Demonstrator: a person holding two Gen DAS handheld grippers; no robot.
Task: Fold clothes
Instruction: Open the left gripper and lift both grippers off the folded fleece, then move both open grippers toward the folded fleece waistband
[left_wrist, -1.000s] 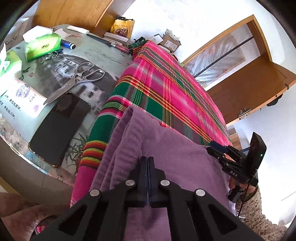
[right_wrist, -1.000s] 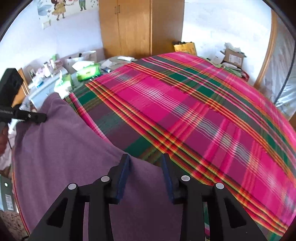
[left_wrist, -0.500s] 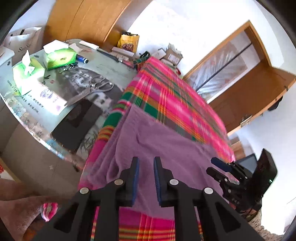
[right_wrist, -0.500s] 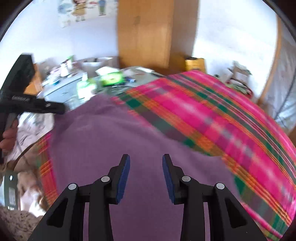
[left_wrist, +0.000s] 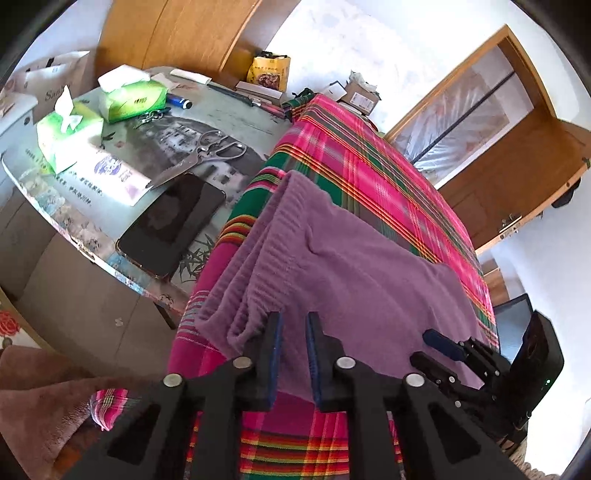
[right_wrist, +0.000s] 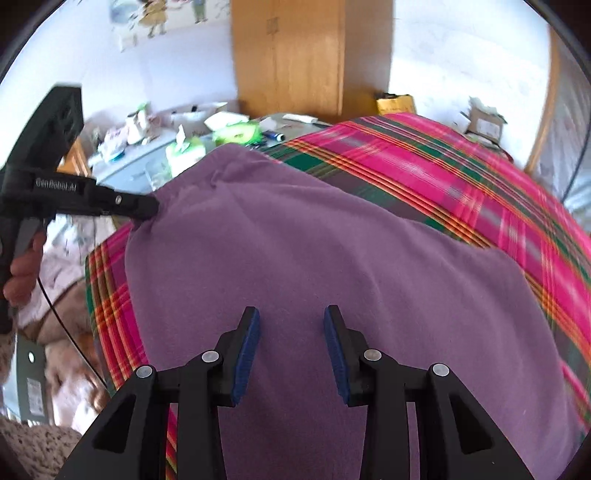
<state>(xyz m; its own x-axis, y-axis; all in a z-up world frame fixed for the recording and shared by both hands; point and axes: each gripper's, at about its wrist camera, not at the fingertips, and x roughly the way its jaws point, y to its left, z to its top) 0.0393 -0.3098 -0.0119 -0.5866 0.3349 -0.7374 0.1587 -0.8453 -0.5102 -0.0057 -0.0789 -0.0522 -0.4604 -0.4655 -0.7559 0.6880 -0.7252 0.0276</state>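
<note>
The left gripper (left_wrist: 293, 350) hangs over the near left end of the purple garment (left_wrist: 354, 280), its jaws a narrow gap apart and closing; the cloth lies under and past the tips, and nothing visibly sits between the pads, so it grips nothing; in the right wrist view its tip looks to touch the cloth's left edge, though contact cannot be told for sure. The right gripper (right_wrist: 291, 343) stands about half open above the garment's near right part, empty, pads clear of the cloth. The garment lies flat on the near end of the plaid bed (left_wrist: 388, 177), its long axis running left to right, folded layers stacked at the left edge; that edge is nearest the left gripper, so a next pinch there likely falls to it. Far left, a table (left_wrist: 240, 125) carries a phone (left_wrist: 173, 225) and scissors (left_wrist: 207, 151).
</note>
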